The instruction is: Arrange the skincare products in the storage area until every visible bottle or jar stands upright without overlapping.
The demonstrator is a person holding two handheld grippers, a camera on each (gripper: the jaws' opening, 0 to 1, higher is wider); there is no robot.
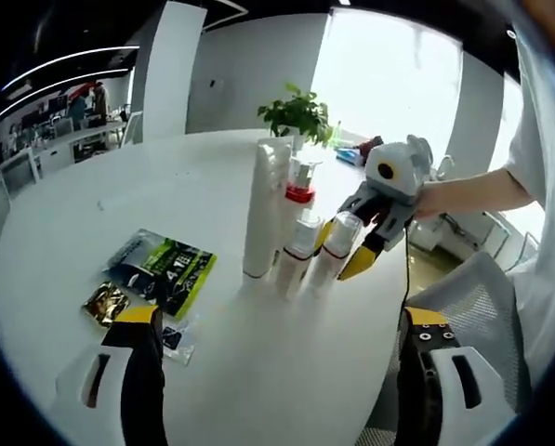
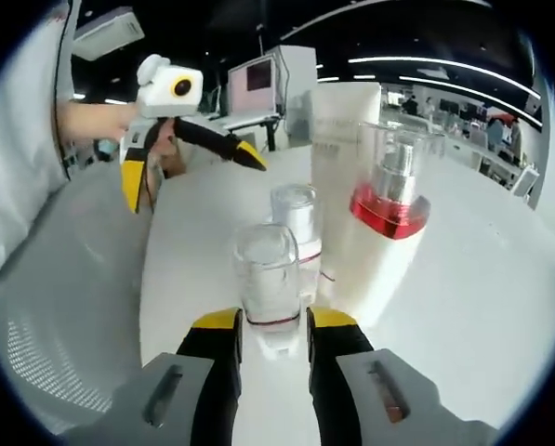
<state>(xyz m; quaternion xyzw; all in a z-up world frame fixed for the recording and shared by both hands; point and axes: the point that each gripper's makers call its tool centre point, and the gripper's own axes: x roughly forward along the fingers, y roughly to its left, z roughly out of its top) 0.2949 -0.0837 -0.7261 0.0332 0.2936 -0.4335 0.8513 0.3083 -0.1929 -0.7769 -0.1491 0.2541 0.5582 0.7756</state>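
Four skincare containers stand upright mid-frame on the white table point(image 1: 91, 223), the right gripper point(image 2: 274, 327) closed narrowly around the nearest clear-capped bottle point(image 2: 267, 274), left gripper point(image 1: 277, 325) wide, leaving release only.

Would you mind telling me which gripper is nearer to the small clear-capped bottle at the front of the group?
The right gripper: its fingers sit on either side of the small clear-capped bottle. The left gripper is held back across the white table, open.
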